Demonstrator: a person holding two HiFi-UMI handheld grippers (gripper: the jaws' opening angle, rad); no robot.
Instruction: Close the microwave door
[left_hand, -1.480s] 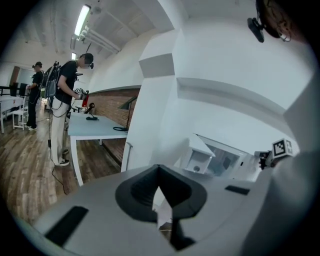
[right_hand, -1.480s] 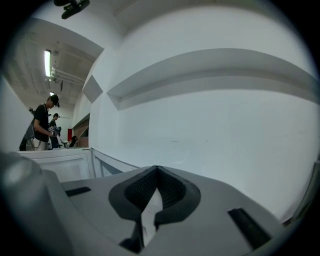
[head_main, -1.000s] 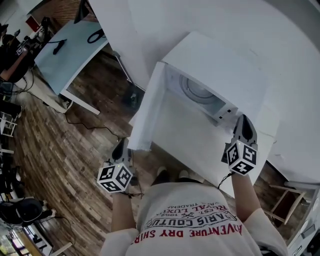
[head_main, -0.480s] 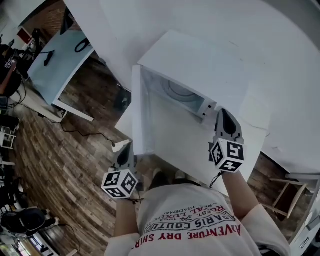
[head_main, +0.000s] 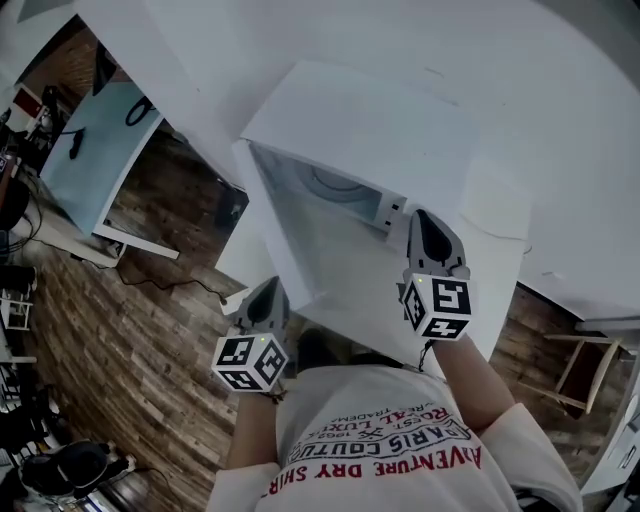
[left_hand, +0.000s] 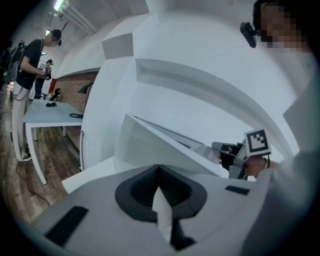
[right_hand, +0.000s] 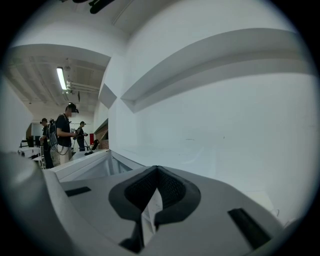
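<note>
A white microwave stands on a white table against the wall. Its door is hinged at the left and stands part way open, and the turntable shows in the gap. My left gripper is shut and sits against the door's outer face near its lower free edge. In the left gripper view the door rises just beyond the shut left gripper. My right gripper is shut with nothing in it, at the microwave's front right beside the control panel. The right gripper faces the white wall.
A pale blue table with cables stands at the far left over a wooden floor. A wooden chair is at the right. People stand in the background. The white wall runs behind the microwave.
The door has swung from wide open toward the microwave's cavity. My left gripper has moved right and forward with it. The right gripper has shifted left, nearer the front panel.
</note>
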